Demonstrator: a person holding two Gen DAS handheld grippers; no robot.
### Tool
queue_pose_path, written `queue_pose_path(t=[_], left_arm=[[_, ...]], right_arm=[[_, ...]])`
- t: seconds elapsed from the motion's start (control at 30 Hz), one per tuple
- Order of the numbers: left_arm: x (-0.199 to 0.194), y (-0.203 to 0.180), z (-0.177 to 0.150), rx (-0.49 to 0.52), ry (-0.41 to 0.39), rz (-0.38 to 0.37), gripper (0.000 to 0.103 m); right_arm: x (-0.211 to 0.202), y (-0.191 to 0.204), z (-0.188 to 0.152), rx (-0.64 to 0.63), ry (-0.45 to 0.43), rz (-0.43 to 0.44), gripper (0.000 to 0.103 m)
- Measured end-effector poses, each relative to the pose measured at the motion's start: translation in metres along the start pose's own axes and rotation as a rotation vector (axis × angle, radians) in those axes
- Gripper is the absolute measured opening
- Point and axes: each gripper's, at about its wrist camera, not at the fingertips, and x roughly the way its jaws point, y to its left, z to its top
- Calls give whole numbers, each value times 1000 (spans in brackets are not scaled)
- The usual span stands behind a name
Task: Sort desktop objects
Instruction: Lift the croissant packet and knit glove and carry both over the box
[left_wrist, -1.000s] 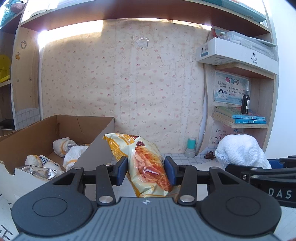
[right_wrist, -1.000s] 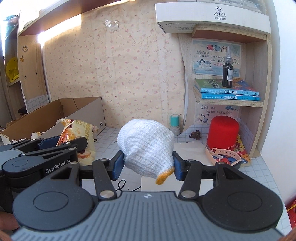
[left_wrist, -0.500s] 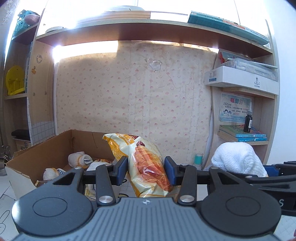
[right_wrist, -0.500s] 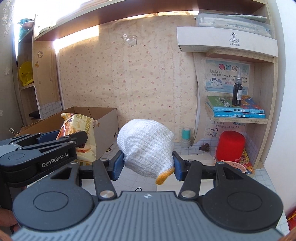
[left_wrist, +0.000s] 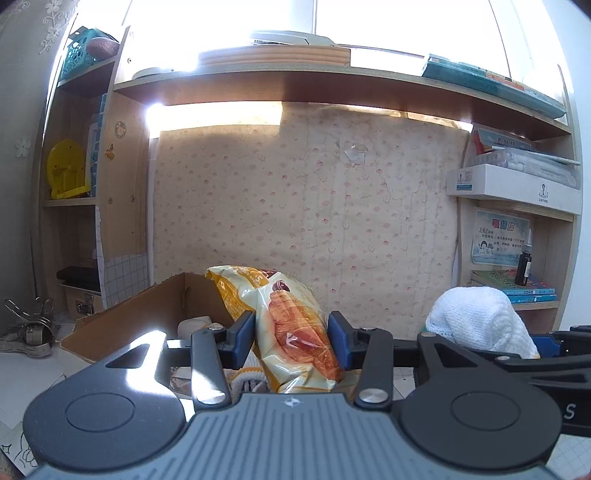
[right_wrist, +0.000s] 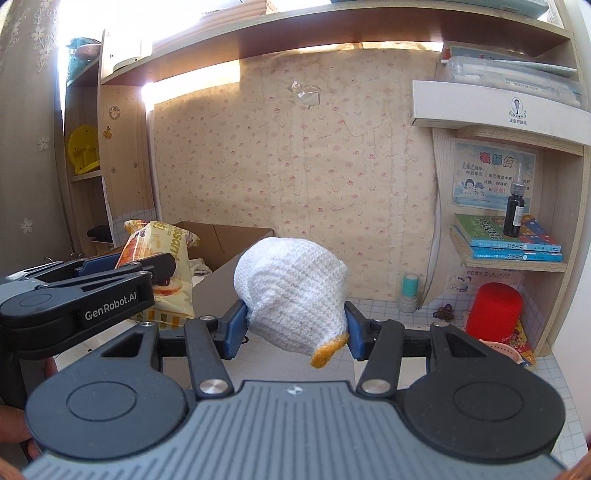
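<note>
My left gripper (left_wrist: 291, 341) is shut on a yellow bread snack bag (left_wrist: 291, 328) and holds it in the air above the near side of an open cardboard box (left_wrist: 147, 314). My right gripper (right_wrist: 295, 328) is shut on a white knitted glove with an orange cuff (right_wrist: 291, 284), held above the desk right of the box (right_wrist: 236, 240). The glove also shows at the right of the left wrist view (left_wrist: 480, 317). The bag and left gripper show at the left of the right wrist view (right_wrist: 162, 266). White rolled items (left_wrist: 195, 325) lie in the box.
A shelf unit (right_wrist: 517, 258) at the right holds books (right_wrist: 506, 240) and a dark dropper bottle (right_wrist: 515, 214). A red cylinder (right_wrist: 493, 310), a teal stamp (right_wrist: 410, 291) and a pink strap lie on the tiled desk. Metal clips (left_wrist: 29, 328) lie at the far left.
Both grippers have risen and pulled back with their loads, so the box and desk sit lower in view and the upper shelf shows. Both grips are unchanged.
</note>
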Motion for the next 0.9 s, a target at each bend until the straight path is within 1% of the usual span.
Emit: queue_pose_path(t=[0.37, 0.9], left_arm=[[0, 30, 5, -1, 0, 56, 46], [7, 66, 5, -23, 11, 114, 46]], right_arm=[[6, 32, 12, -28, -15, 54, 53], [32, 69, 23, -68, 3, 110, 53]])
